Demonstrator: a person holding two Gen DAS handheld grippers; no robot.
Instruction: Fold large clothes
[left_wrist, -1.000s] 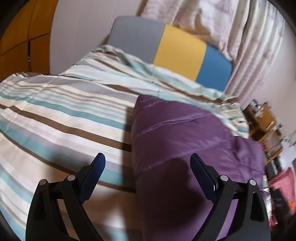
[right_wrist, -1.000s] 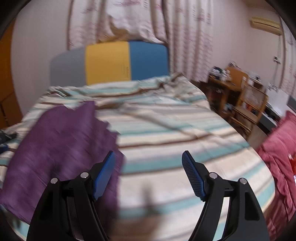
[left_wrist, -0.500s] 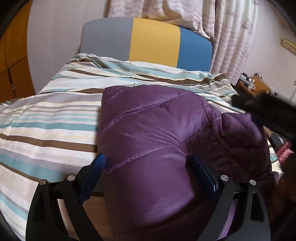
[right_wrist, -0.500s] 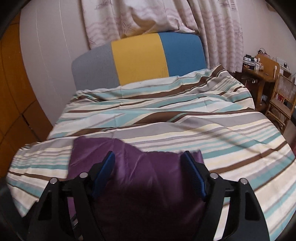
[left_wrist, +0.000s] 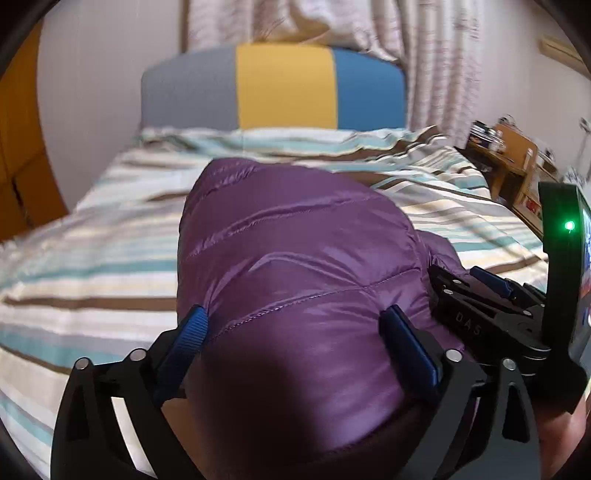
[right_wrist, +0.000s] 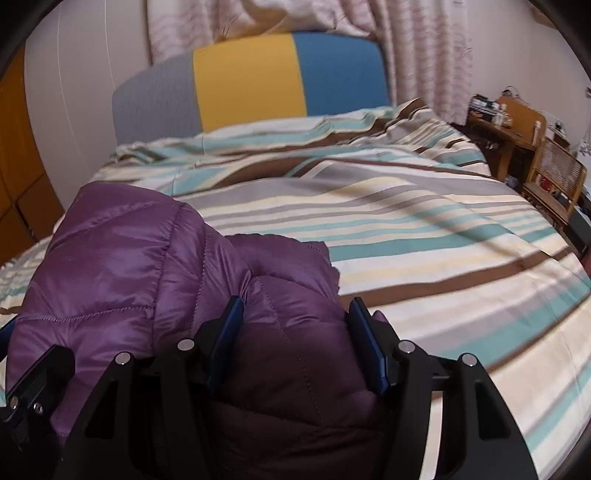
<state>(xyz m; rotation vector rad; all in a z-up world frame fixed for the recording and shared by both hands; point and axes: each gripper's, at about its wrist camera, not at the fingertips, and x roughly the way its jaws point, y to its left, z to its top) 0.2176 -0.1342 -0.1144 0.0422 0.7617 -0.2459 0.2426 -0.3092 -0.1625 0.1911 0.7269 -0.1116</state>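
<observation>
The purple jacket (left_wrist: 295, 266) lies on the striped bed cover (right_wrist: 424, 229), at the near side of the bed and a little to the left of its middle, well apart from the colored headboard (left_wrist: 273, 85). It looks already folded at least one time — it is a thick, puffy bundle with one layer lying over another, not a spread-out garment. I judge the folding is well advanced, but the bundle is loose and high, so one more fold or some pressing flat may be left.

The left gripper (left_wrist: 295, 332) points down at a slant over the near end of the bundle. Its jaws have just been opening and now stand very wide, with the jacket bulging between them; the pads sit at the sides of the fabric without a clear squeeze, so I read it as released.

The right gripper (right_wrist: 295, 332) stands just beside it on the right, slanted down in the same way. Its jaws have just been closing on a padded fold of the jacket, and the pads seem to press into it — a grasp, in my judgement.
</observation>
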